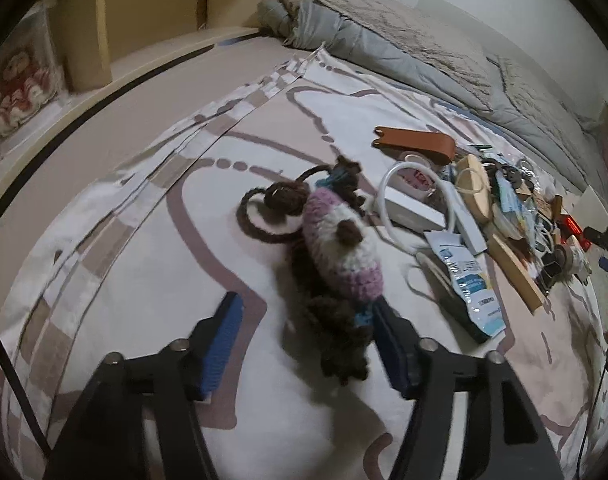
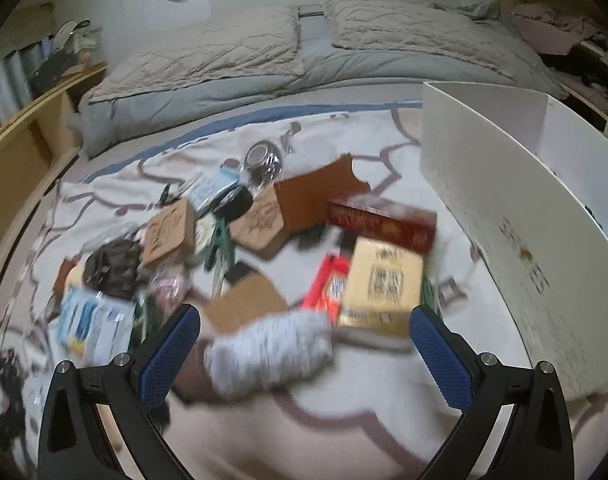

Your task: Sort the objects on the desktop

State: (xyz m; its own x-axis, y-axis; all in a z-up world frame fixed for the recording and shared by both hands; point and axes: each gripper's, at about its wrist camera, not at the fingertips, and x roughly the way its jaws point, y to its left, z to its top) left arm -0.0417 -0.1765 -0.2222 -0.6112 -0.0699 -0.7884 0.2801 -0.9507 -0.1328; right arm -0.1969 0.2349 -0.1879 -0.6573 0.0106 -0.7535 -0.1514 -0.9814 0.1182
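Observation:
In the left wrist view a crocheted pink, white and brown toy (image 1: 340, 244) with a brown cord lies on the patterned bedspread (image 1: 144, 240). My left gripper (image 1: 304, 328) is open, its blue-padded fingers either side of the toy's near brown end; the right pad is close against it. In the right wrist view my right gripper (image 2: 304, 344) is open wide over a grey-white knitted item (image 2: 268, 352). Beyond it lie a gold box (image 2: 380, 284), a dark red box (image 2: 384, 220), a red snack pack (image 2: 328, 284) and cork coasters (image 2: 260, 220).
A pile of small items (image 1: 484, 208) lies right of the toy: a brown leather strap (image 1: 416, 142), a white cable, a white box, a blue-white packet (image 1: 468, 288). A large white open box (image 2: 524, 208) stands at the right. Pillows (image 2: 240, 48) and wooden shelves (image 1: 144, 32) border the bed.

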